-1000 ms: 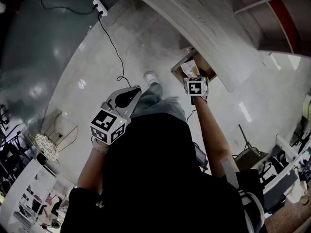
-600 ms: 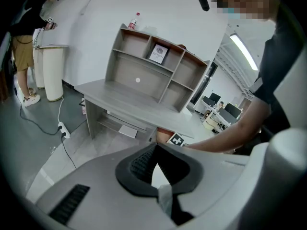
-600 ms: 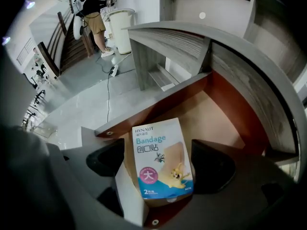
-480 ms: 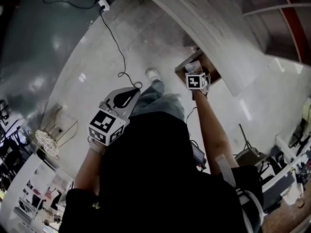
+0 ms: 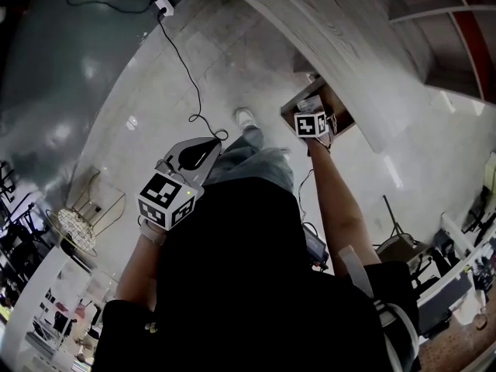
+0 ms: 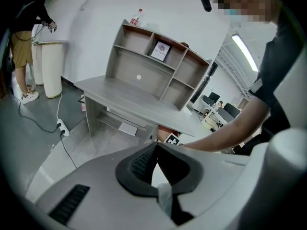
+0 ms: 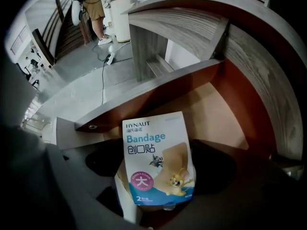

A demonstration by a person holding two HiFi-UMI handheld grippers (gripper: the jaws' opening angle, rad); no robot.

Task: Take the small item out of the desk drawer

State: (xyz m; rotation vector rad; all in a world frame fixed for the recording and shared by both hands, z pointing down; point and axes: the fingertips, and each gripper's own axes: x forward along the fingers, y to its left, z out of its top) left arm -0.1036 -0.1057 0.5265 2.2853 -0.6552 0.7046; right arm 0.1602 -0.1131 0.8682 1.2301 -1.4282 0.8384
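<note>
Jaws of the right gripper (image 7: 160, 163) stand wide apart around the bandage packet (image 7: 154, 147), not squeezing it. The packet sits low in the frame, inside the open drawer (image 7: 216, 104). Grabbing and lifting are left. The left gripper (image 6: 156, 148) is clenched, empty.

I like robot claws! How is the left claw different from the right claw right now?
The left claw is pinched shut and empty; the right claw is spread wide with a bandage packet between its sides. The left claw hangs away from the desk; the right claw points into the open drawer. Both carry a marker cube.
</note>
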